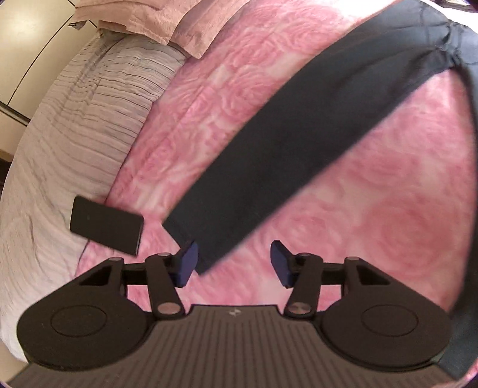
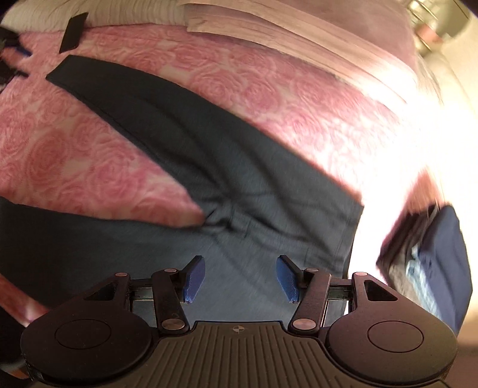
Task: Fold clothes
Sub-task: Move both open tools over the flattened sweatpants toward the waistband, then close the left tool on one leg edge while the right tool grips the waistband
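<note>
A pair of dark trousers (image 1: 298, 134) lies spread on the pink rose-patterned bedspread (image 1: 388, 209). In the left wrist view one leg runs from top right to its hem near my left gripper (image 1: 234, 262), which is open and empty just past that hem. In the right wrist view the trousers (image 2: 209, 167) show both legs splayed; my right gripper (image 2: 240, 279) is open and empty above the waist part.
A black phone-like slab (image 1: 106, 225) lies at the left edge of the bedspread, also in the right wrist view (image 2: 73, 31). A white ribbed quilt (image 1: 74, 119) and pink pillows (image 1: 155, 21) lie beyond. A folded clothes stack (image 2: 430, 262) sits right.
</note>
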The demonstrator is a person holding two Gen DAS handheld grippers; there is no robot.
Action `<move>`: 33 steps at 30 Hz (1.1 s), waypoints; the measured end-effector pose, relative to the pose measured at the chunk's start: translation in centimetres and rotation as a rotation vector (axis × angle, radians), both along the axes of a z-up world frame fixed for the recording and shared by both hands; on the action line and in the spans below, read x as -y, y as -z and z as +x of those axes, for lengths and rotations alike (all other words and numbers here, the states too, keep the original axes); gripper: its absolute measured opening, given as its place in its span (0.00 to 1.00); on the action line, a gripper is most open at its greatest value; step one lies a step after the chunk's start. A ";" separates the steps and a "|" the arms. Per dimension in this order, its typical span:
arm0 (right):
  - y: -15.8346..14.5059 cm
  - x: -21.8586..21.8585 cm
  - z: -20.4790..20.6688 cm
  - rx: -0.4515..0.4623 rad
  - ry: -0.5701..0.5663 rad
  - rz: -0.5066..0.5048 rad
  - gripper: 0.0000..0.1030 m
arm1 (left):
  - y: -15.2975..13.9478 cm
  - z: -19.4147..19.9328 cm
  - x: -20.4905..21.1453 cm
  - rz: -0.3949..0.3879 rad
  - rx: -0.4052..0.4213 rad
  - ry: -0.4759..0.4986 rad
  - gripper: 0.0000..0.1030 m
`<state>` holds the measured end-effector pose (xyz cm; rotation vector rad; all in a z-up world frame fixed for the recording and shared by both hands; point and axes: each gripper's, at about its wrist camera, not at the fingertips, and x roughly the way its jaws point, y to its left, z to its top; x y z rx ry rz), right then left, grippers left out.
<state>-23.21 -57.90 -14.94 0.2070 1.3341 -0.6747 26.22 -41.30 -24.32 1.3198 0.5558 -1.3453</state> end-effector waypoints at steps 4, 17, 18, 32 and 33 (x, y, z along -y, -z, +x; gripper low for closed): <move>1.9 4.3 0.5 -0.017 -0.090 0.005 0.55 | 2.2 1.3 3.7 0.007 0.018 0.034 0.48; 9.8 19.4 0.0 -0.027 -0.223 0.083 0.54 | 9.1 3.2 11.0 0.118 0.079 0.300 0.40; 10.4 20.2 0.0 -0.029 -0.230 0.088 0.54 | 9.5 3.5 11.5 0.130 0.080 0.313 0.40; 13.9 25.6 -2.1 -0.061 -0.182 0.109 0.54 | 12.5 5.1 17.0 0.440 -0.051 0.460 0.29; 14.0 25.7 -2.4 -0.064 -0.173 0.110 0.54 | 12.5 5.1 17.2 0.456 -0.060 0.461 0.26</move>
